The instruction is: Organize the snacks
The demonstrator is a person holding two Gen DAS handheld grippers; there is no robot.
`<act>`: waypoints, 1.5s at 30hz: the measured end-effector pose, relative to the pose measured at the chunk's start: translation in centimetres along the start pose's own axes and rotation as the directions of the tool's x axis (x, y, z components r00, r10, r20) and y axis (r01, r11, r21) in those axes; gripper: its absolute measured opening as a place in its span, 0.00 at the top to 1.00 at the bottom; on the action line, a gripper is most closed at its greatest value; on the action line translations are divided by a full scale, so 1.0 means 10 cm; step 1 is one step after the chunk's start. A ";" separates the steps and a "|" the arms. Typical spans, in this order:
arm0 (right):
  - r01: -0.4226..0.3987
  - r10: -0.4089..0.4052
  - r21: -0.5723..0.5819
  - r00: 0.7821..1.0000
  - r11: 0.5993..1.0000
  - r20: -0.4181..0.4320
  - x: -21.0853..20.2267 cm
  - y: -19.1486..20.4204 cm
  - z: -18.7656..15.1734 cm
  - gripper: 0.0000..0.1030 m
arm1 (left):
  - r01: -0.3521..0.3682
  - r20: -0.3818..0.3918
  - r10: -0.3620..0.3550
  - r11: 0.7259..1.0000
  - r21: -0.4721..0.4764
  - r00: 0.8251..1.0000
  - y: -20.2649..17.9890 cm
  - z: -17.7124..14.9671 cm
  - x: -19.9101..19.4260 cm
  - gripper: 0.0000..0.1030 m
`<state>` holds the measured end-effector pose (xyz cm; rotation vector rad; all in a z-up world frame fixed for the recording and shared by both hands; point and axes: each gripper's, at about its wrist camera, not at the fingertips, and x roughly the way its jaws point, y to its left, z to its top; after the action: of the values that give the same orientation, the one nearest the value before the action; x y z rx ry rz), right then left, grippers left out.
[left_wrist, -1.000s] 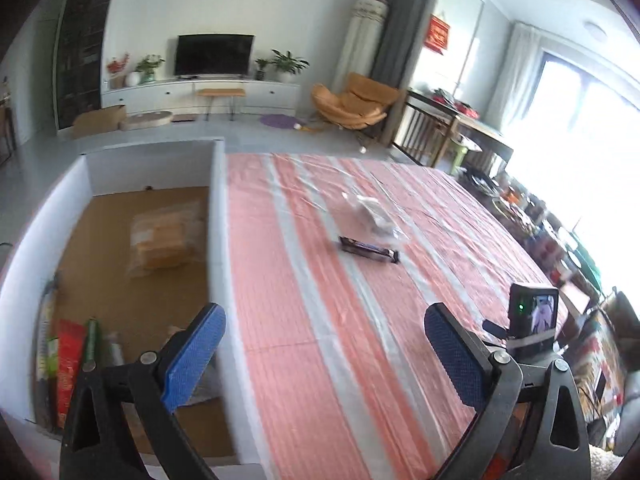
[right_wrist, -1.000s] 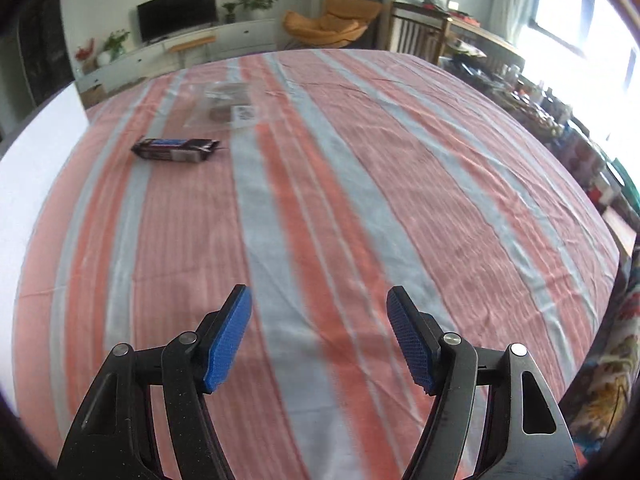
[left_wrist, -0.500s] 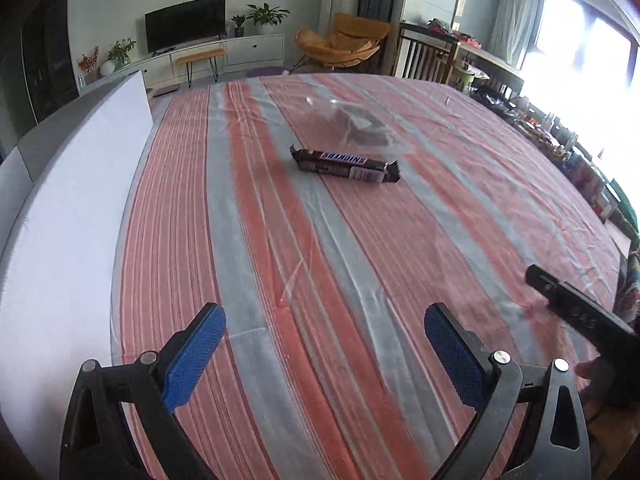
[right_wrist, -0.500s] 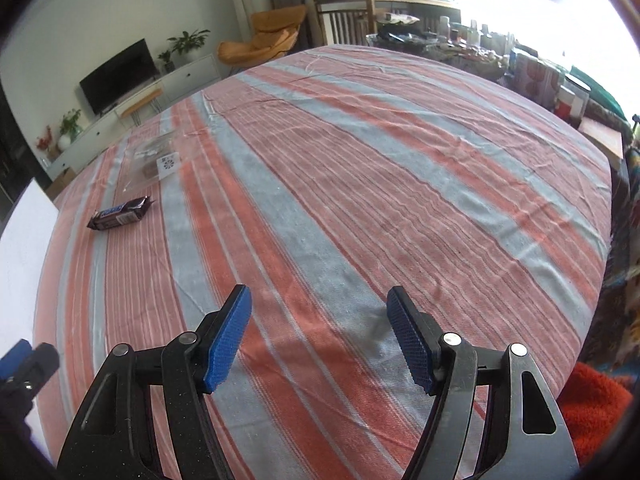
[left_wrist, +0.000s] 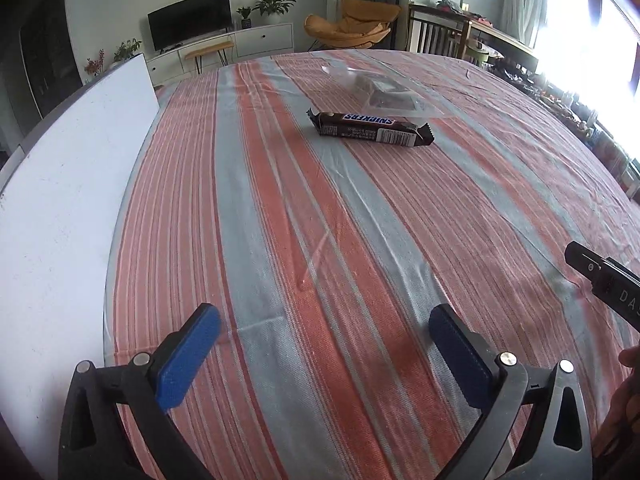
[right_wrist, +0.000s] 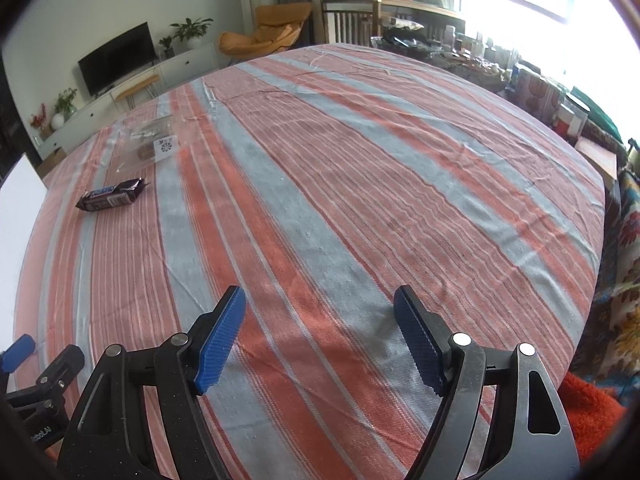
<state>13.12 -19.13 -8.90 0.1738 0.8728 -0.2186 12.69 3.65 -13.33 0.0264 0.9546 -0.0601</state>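
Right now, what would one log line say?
left tool: open, empty | right tool: open, empty | chocolate bar, clear bag: on cloth

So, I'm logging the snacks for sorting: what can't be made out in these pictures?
- Box: inside hidden by its white wall, left wrist view.
- Clear bag: contents blurred by glare, both views.
- Snickers: small print too small, right wrist view.
- Right gripper: cut off by the frame edge, left wrist view.

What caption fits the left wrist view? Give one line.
Open left gripper above striped cloth, facing a Snickers bar and clear bag.
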 end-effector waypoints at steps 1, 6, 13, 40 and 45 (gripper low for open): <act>-0.001 0.001 0.001 1.000 1.000 0.000 0.00 0.00 0.00 0.23 | 0.000 0.000 0.000 1.000 0.000 1.000 0.00 0.00 0.00 0.00; 0.000 0.000 0.000 1.000 1.000 0.000 0.00 0.01 -0.01 0.23 | 0.000 0.000 0.000 1.000 0.000 1.000 0.00 0.00 0.00 0.00; 0.000 0.000 0.000 1.000 1.000 0.000 -0.01 0.01 -0.01 0.23 | 0.000 0.000 0.000 1.000 0.000 1.000 0.00 0.00 0.00 0.00; -0.039 0.039 0.024 0.999 0.999 0.001 -0.03 -0.06 -0.01 0.19 | 0.036 -0.110 -0.024 0.994 0.107 0.994 0.01 0.52 -0.27 0.00; -0.056 0.056 0.036 0.998 0.998 0.003 -0.03 -0.08 0.00 0.18 | 0.090 -0.179 -0.083 0.995 0.032 0.980 0.04 1.07 -0.08 0.00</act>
<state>12.67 -19.86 -8.72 0.2313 0.8614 -0.1827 20.98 3.53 -6.44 0.0276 1.1329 -0.1592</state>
